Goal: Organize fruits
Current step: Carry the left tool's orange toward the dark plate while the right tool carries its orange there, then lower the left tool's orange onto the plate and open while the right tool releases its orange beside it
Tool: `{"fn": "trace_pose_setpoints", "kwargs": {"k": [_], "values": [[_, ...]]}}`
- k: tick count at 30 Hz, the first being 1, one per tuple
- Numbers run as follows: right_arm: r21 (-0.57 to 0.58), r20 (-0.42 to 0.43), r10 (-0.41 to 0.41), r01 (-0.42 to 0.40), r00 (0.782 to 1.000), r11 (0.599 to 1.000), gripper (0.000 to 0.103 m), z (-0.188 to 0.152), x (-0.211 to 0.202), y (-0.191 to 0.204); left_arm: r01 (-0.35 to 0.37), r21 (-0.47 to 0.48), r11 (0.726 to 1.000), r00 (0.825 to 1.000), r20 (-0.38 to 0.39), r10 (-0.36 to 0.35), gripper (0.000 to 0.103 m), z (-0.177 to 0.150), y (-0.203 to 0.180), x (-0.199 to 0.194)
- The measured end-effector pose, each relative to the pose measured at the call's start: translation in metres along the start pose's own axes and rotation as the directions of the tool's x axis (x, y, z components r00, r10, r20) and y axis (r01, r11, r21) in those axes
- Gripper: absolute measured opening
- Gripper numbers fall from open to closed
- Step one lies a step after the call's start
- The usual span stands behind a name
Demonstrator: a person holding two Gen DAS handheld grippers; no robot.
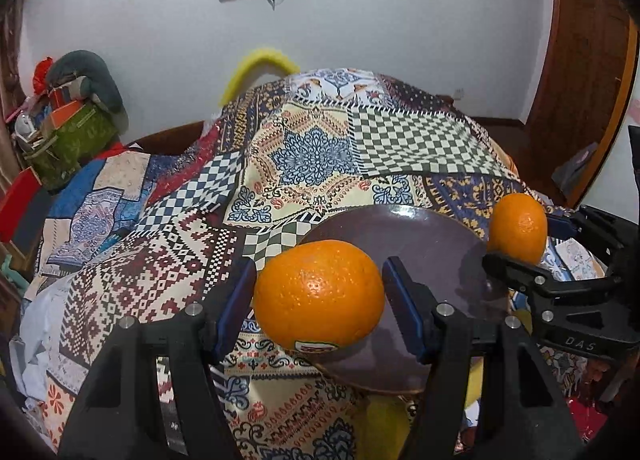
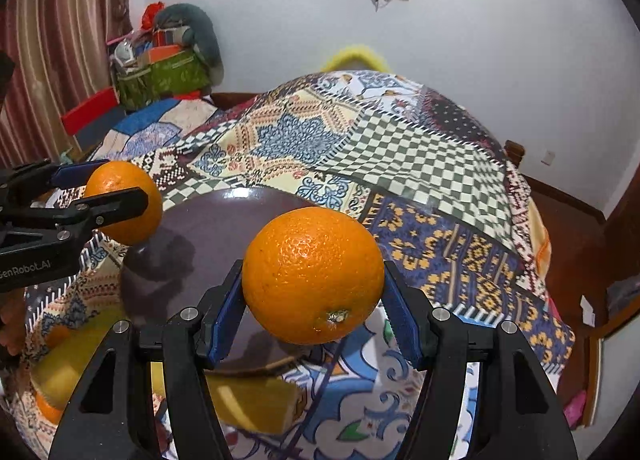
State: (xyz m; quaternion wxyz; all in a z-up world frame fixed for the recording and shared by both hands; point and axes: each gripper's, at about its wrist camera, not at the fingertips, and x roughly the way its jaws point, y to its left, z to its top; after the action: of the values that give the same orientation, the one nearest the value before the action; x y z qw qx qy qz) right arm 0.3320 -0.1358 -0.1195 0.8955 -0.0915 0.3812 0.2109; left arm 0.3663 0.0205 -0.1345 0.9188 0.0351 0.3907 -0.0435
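Observation:
My left gripper (image 1: pixel 319 292) is shut on an orange with a sticker (image 1: pixel 320 296), held above the near left edge of a dark purple plate (image 1: pixel 432 256). My right gripper (image 2: pixel 313 286) is shut on a second orange (image 2: pixel 314 274), held above the plate's right side (image 2: pixel 208 244). Each gripper shows in the other's view: the right one with its orange (image 1: pixel 518 228) over the plate's far right, the left one with its orange (image 2: pixel 126 206) at the plate's left edge. The plate is bare and rests on a patchwork quilt (image 1: pixel 312 148).
A yellow box (image 2: pixel 252 400) sits under the plate's near edge, with another orange (image 2: pixel 48 408) and a yellow fruit (image 2: pixel 68 360) at lower left. A green bag of clutter (image 1: pixel 68 136) stands at the far left. A wooden door (image 1: pixel 584 72) is at right.

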Motion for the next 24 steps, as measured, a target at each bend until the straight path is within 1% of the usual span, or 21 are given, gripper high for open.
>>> {"fn": "trace_pose_setpoints", "kwargs": {"k": [7, 10, 14, 17, 20, 24], "values": [[-0.039, -0.071, 0.025, -0.028, 0.997, 0.999, 0.061, 0.002, 0.026, 0.002, 0.026, 0.045, 0.999, 0.997, -0.069, -0.022, 0.065, 0.000, -0.006, 0.024], [-0.041, -0.092, 0.035, -0.039, 0.995, 0.998, 0.061, 0.003, 0.033, 0.002, 0.028, 0.043, 0.999, 0.995, -0.094, -0.024, 0.064, -0.001, -0.005, 0.033], [-0.044, -0.099, 0.041, -0.045, 0.994, 0.998, 0.061, 0.005, 0.035, 0.002, 0.027, 0.038, 0.999, 0.995, -0.092, -0.024, 0.063, 0.002, -0.005, 0.035], [-0.039, -0.107, 0.050, -0.055, 0.993, 0.998, 0.062, 0.006, 0.036, 0.001, 0.019, 0.046, 0.999, 0.998, -0.066, -0.016, 0.061, 0.005, -0.005, 0.032], [-0.033, -0.110, 0.054, -0.058, 0.992, 0.998, 0.062, 0.006, 0.038, 0.001, 0.040, 0.043, 0.998, 0.998, -0.046, -0.038, 0.061, 0.009, -0.005, 0.026], [-0.044, -0.110, 0.044, -0.050, 0.993, 0.998, 0.062, 0.006, 0.038, 0.003, 0.040, 0.050, 0.998, 0.998, -0.049, -0.038, 0.061, 0.010, -0.007, 0.027]]}}
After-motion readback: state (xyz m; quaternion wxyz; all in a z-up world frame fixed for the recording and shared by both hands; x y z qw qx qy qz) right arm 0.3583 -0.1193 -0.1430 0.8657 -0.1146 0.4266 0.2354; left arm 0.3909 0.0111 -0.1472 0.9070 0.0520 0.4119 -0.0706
